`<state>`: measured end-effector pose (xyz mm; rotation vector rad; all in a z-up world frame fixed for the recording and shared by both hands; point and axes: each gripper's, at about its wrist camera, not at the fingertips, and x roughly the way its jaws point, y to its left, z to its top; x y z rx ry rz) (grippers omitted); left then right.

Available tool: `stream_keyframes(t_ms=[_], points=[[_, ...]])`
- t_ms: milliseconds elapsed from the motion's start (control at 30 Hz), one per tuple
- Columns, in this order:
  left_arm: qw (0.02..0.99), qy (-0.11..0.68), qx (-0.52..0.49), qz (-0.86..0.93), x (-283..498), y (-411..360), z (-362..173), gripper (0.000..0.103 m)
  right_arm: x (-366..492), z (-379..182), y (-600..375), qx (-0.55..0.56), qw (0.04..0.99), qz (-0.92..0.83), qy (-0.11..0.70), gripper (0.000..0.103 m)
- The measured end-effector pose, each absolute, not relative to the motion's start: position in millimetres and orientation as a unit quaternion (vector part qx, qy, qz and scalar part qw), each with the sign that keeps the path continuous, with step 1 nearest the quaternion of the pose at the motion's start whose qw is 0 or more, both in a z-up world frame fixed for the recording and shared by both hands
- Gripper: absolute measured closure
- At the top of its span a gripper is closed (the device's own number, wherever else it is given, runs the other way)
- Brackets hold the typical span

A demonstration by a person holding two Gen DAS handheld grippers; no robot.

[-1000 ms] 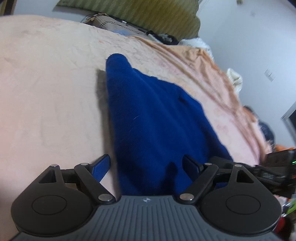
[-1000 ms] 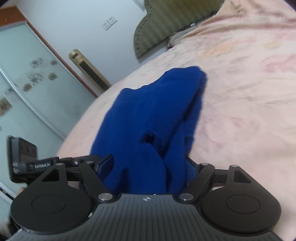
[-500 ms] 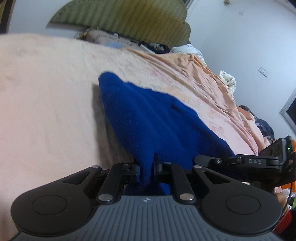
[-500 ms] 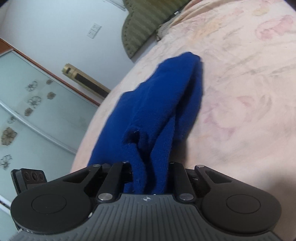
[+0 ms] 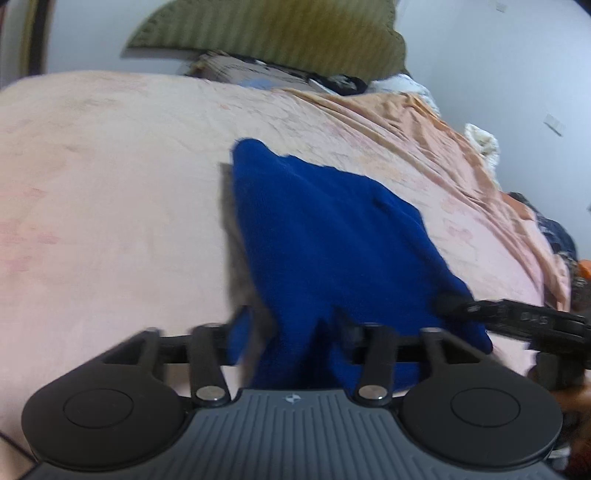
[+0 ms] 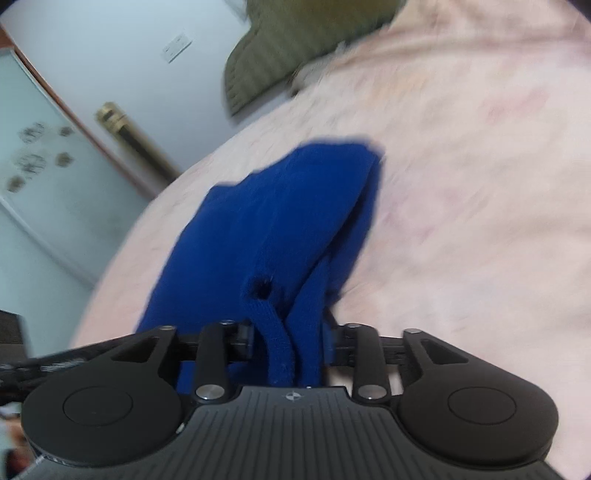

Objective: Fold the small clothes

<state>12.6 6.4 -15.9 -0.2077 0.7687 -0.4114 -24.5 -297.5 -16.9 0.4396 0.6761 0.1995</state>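
A small blue knit garment (image 5: 325,229) lies stretched over the peach bed cover (image 5: 110,192); its near edge is lifted off the bed. My left gripper (image 5: 291,332) is shut on one near corner of it. My right gripper (image 6: 291,339) is shut on the other near corner, where the blue garment (image 6: 280,214) bunches in folds between its fingers. The garment's far end rests on the bed. The right gripper's body shows at the right edge of the left wrist view (image 5: 517,317).
A green padded headboard (image 5: 280,33) and pillows (image 5: 258,72) are at the far end of the bed. Crumpled bedding and clothes (image 5: 546,229) lie along the bed's right side. A glass-panelled wardrobe door (image 6: 48,184) stands left of the bed.
Both grippers went from open around the garment's near edge to shut on it. They then raised the near edge off the bed, and the views are blurred by motion.
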Motion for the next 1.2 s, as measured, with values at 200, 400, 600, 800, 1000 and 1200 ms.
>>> stream_keyframes(t_ms=[200, 400, 600, 800, 1000, 1200], points=[[0.906, 0.380, -0.078, -0.170, 1, 1, -25, 0.042, -39, -11, -280, 0.154, 0.942, 0.060, 0.291, 0.053], [0.917, 0.365, -0.059, -0.151, -17, -2, -22, 0.042, -51, -17, -279, 0.170, 0.938, 0.041, 0.298, 0.048], [0.917, 0.371, -0.049, -0.139, -28, -11, -27, 0.036, -58, -27, -265, 0.122, 0.939, 0.028, 0.319, 0.039], [0.928, 0.355, -0.007, -0.110, -43, -21, -29, 0.027, -73, -15, -248, 0.079, 0.951, 0.014, 0.299, 0.017], [0.928, 0.359, -0.014, -0.101, -53, -21, -35, 0.025, -81, -15, -242, 0.075, 0.950, 0.023, 0.302, 0.007], [0.931, 0.354, -0.024, -0.086, -65, -17, -38, 0.019, -88, -17, -234, 0.070, 0.947, 0.032, 0.312, 0.003]])
